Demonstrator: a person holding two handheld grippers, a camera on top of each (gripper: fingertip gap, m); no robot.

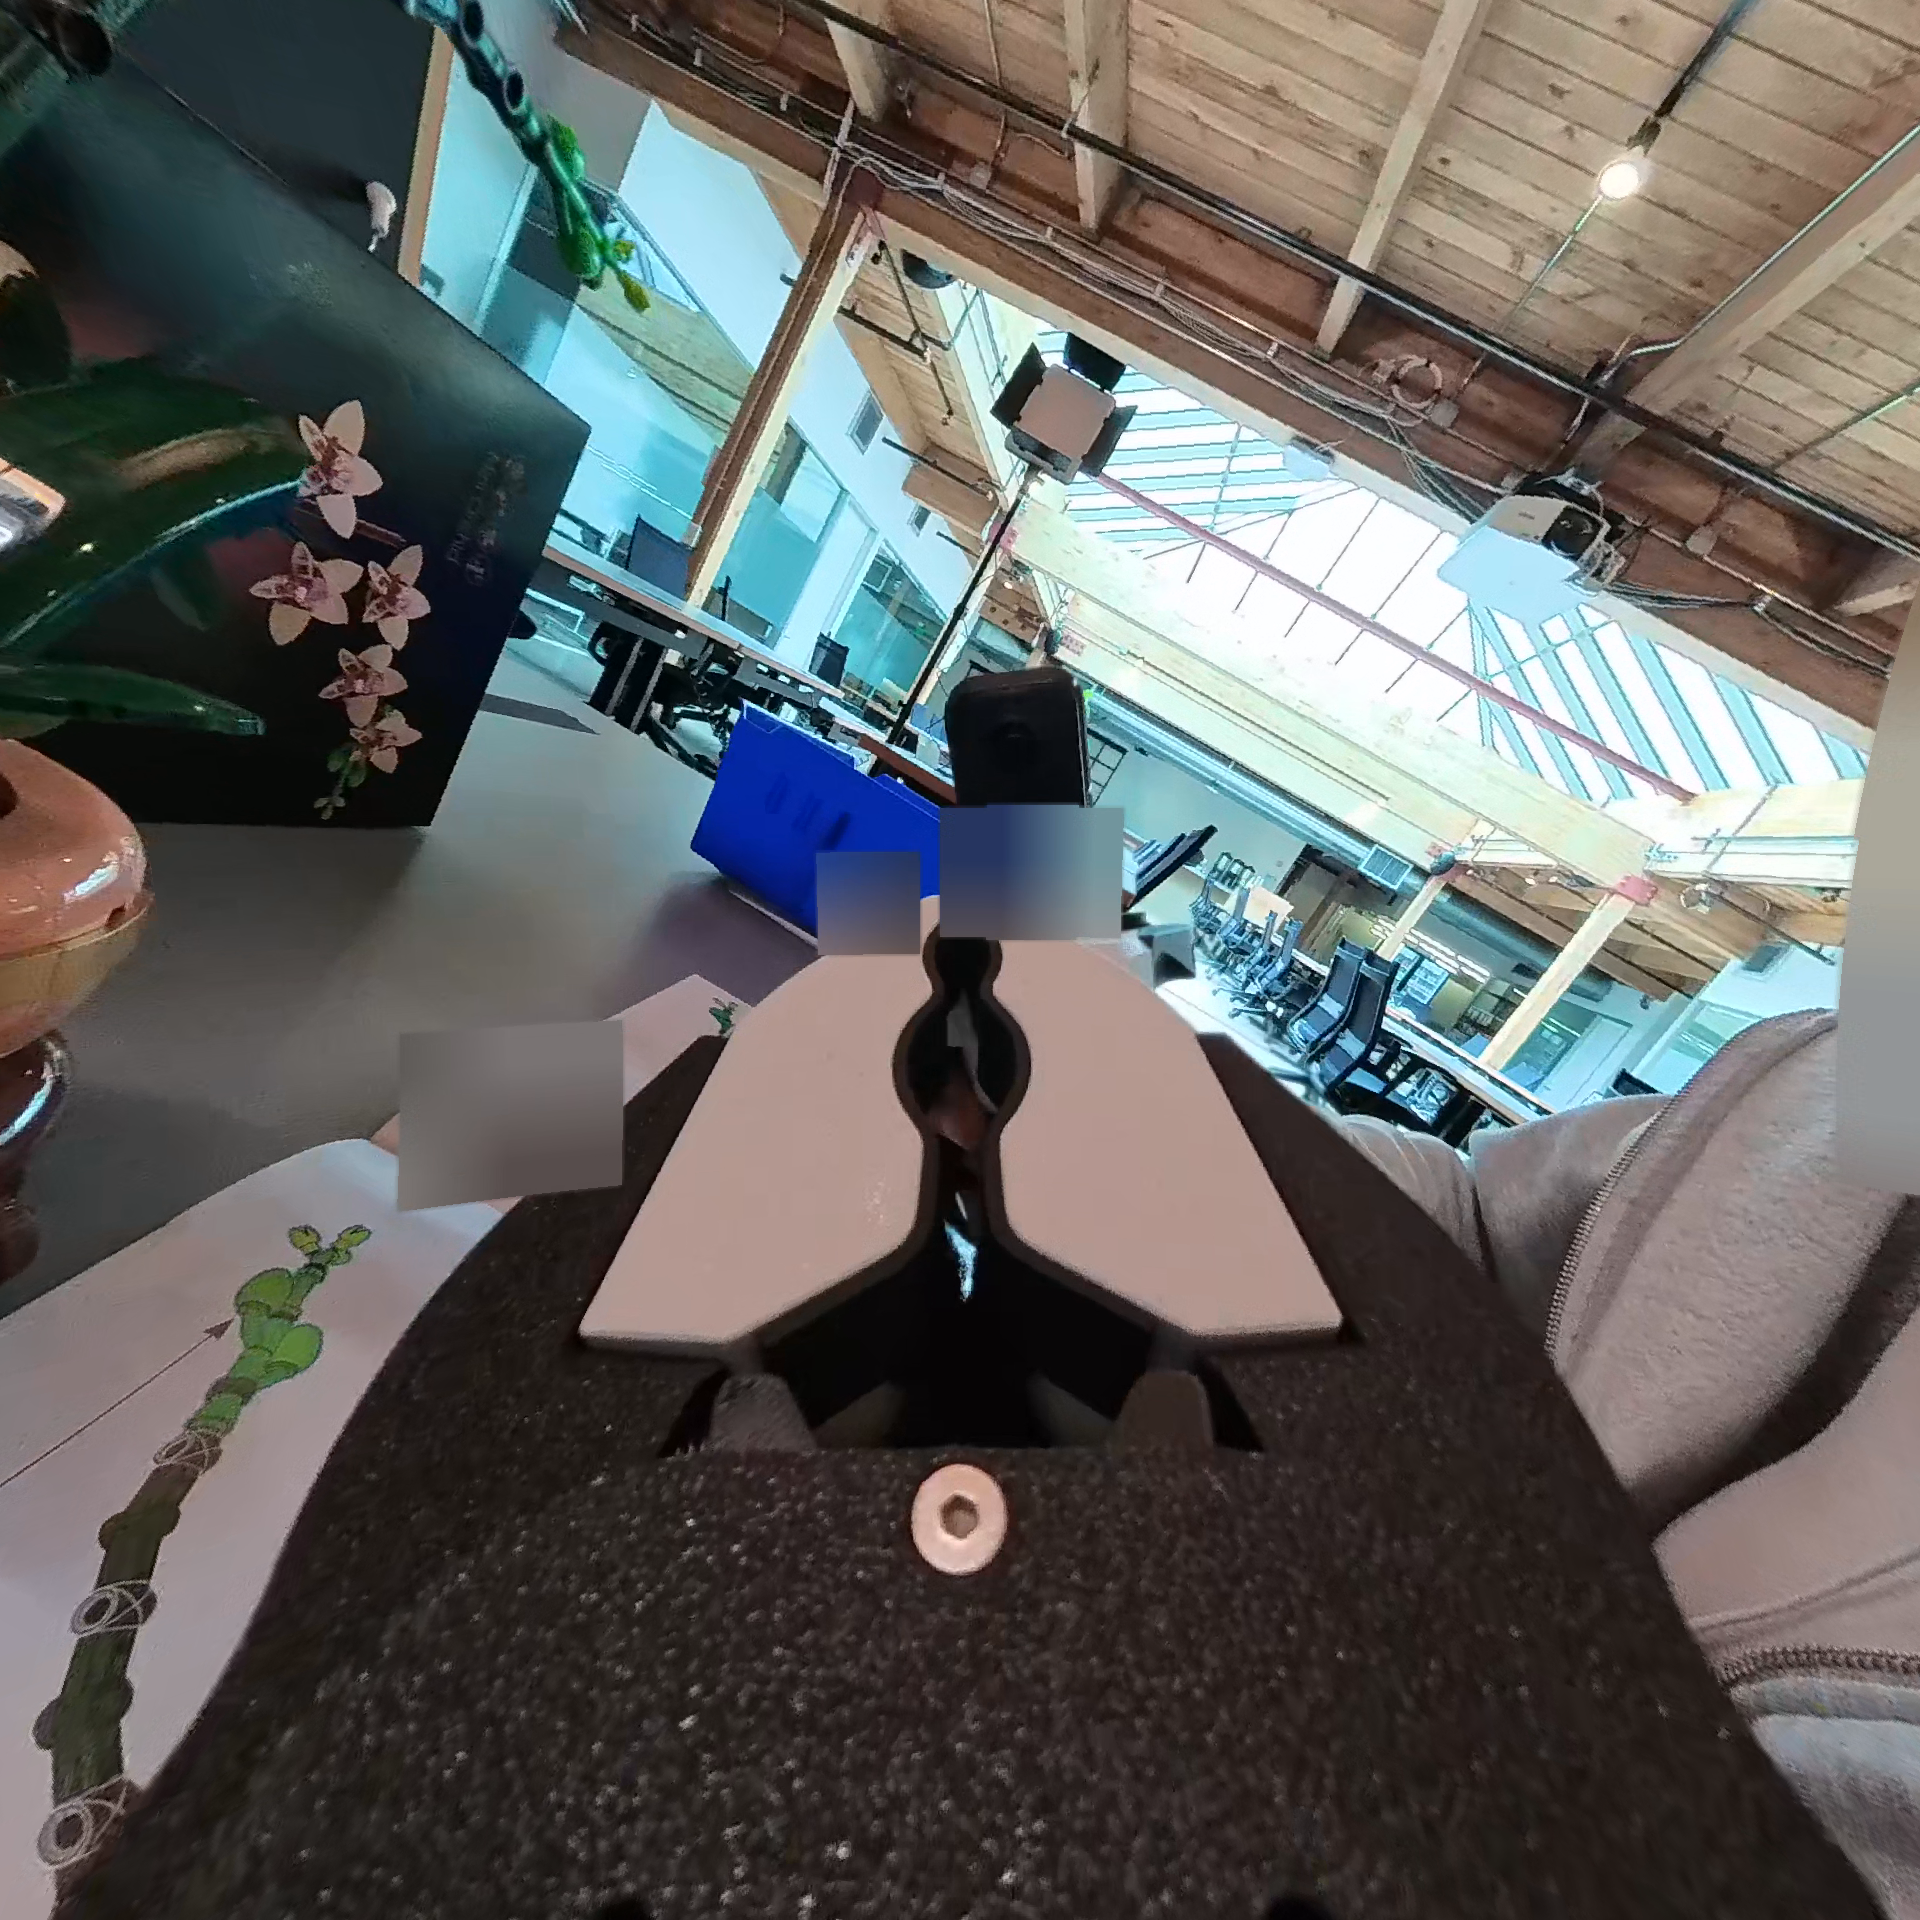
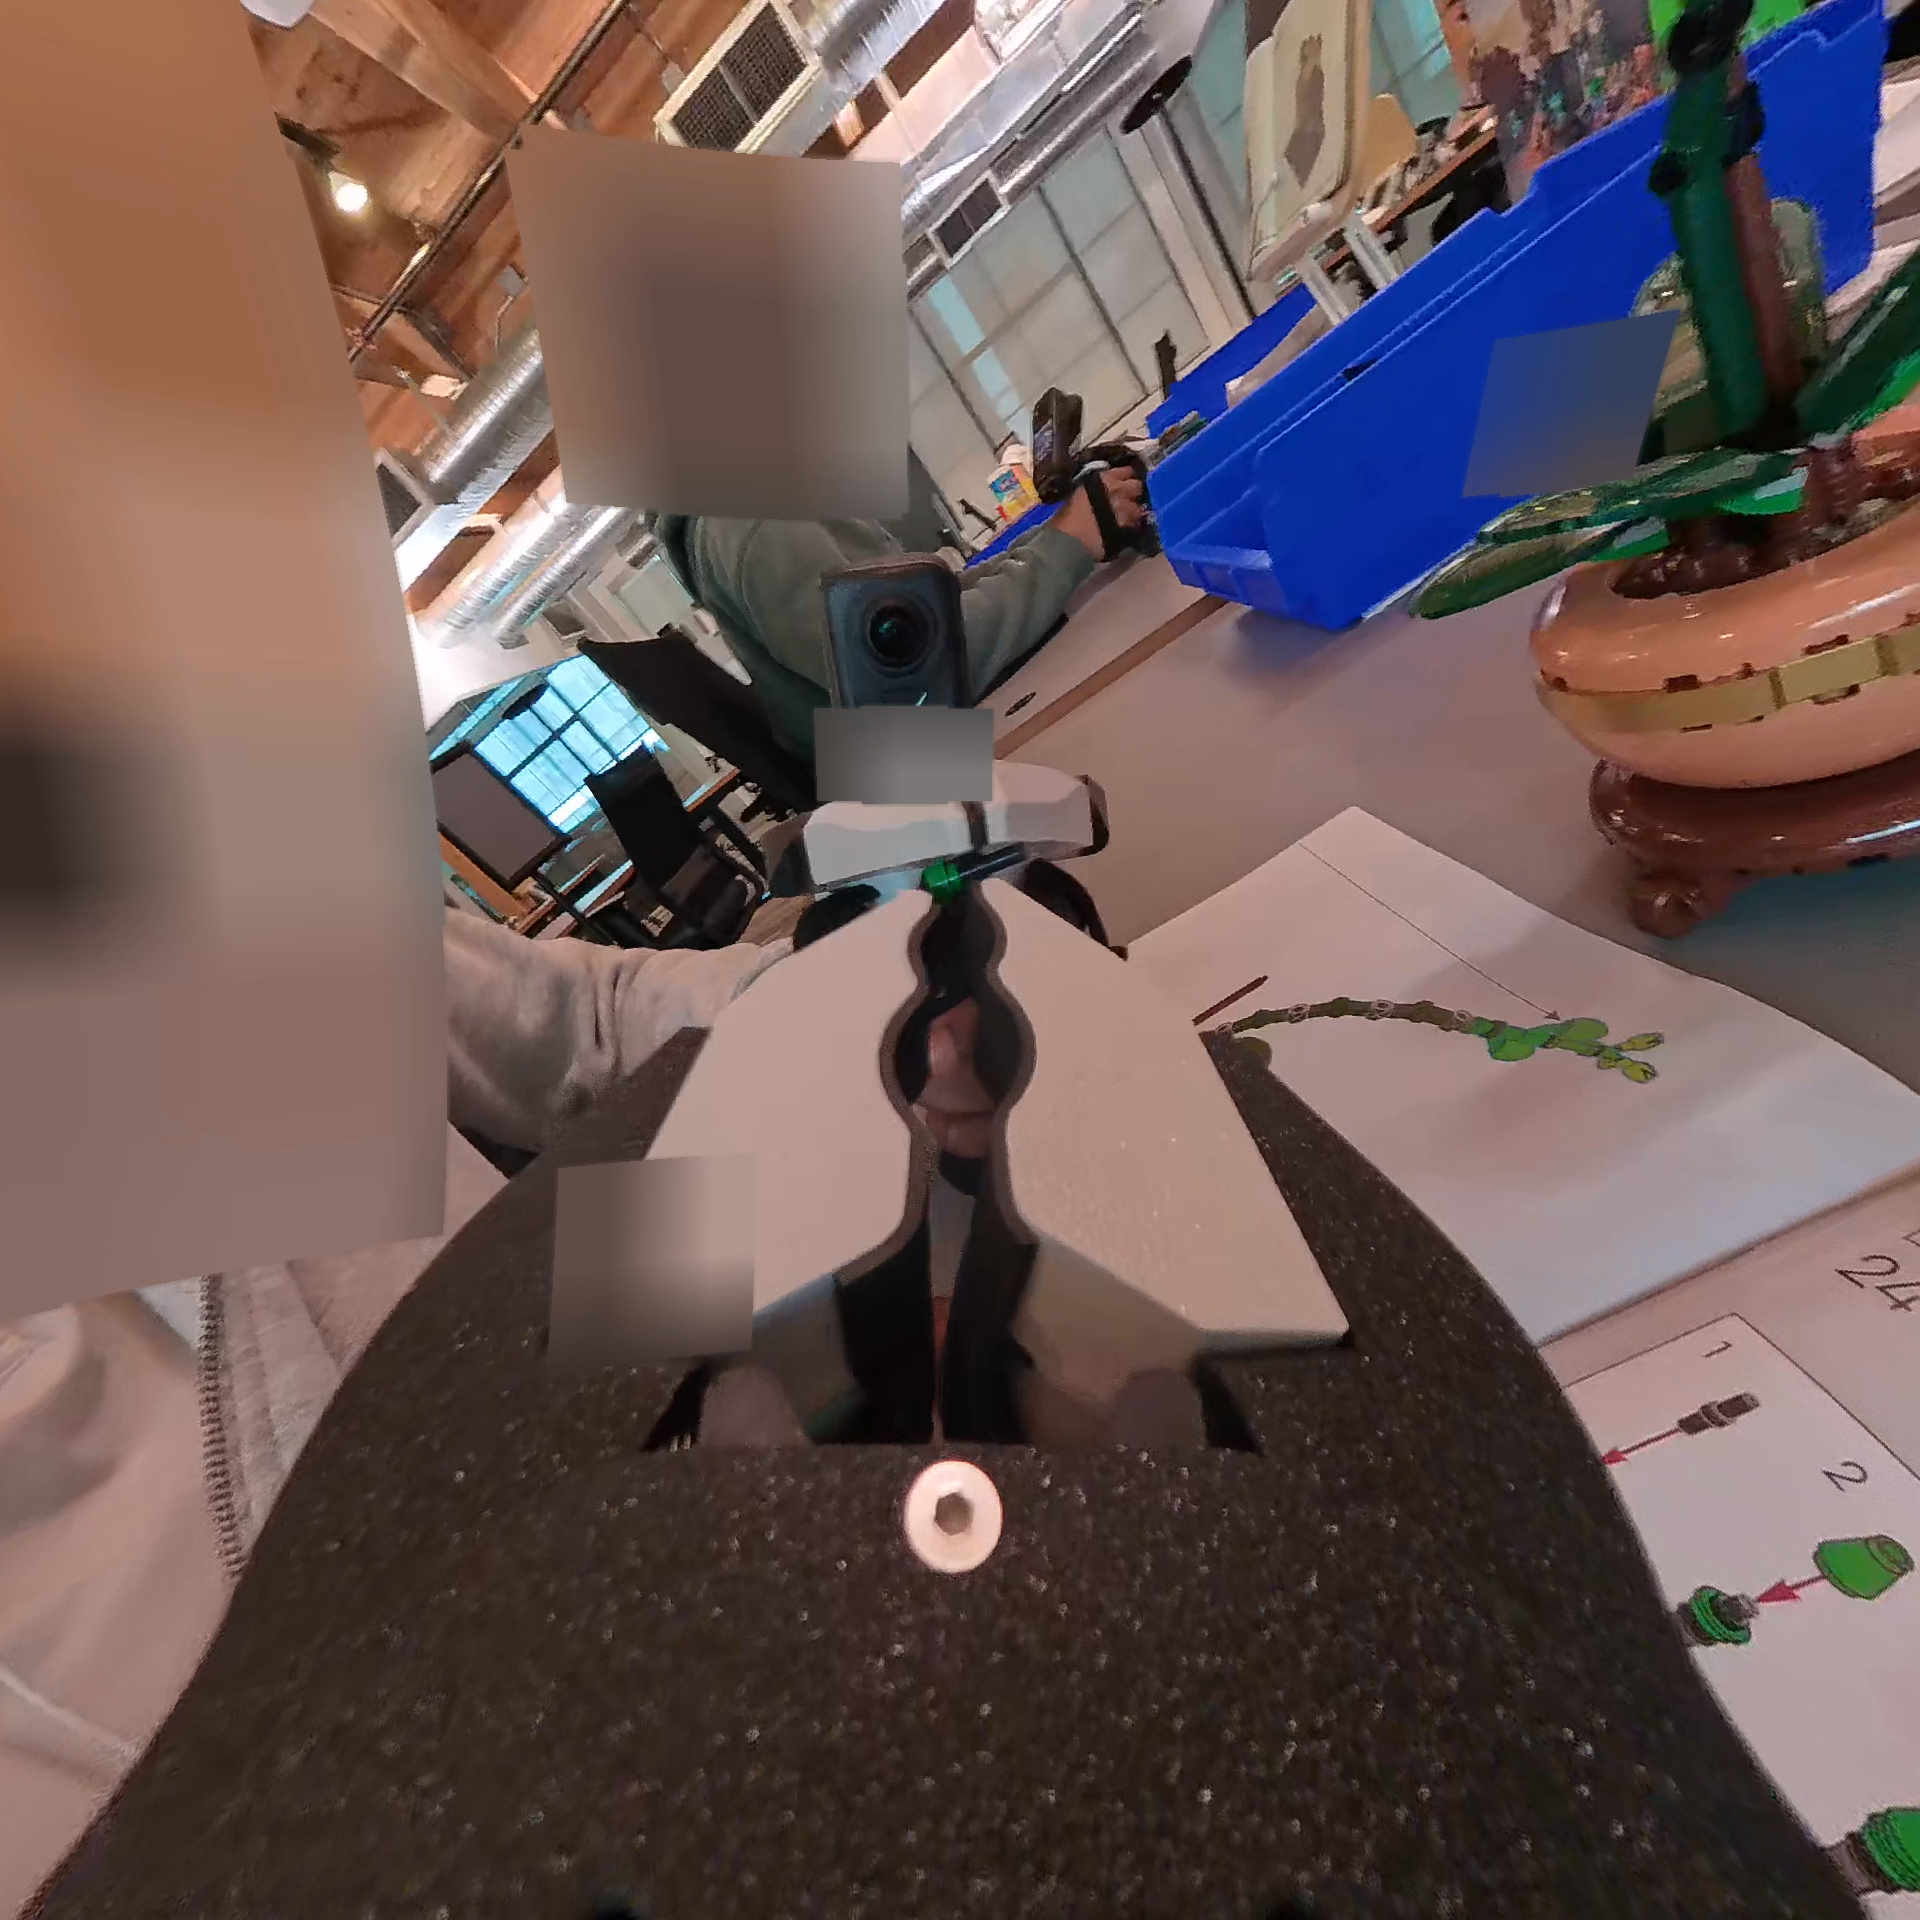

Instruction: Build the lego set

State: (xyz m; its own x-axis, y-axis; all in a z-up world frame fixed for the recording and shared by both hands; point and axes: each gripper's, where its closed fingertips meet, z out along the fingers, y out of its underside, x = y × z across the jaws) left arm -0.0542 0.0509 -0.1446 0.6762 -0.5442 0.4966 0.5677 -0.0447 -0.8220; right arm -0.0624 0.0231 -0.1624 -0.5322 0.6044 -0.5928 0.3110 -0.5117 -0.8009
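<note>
Jaws of right gripper (image 2: 940, 902) closed at tips, pinching small green stud (image 2: 943, 879) on dark rod (image 2: 987, 862) held by left gripper (image 2: 951, 821), seemingly closed too. Printed numerals on open instruction booklet (image 2: 1558, 1143); blurred patches elsewhere. Nearby: brick orchid pot (image 2: 1714, 675), blue bins (image 2: 1351, 468).
</note>
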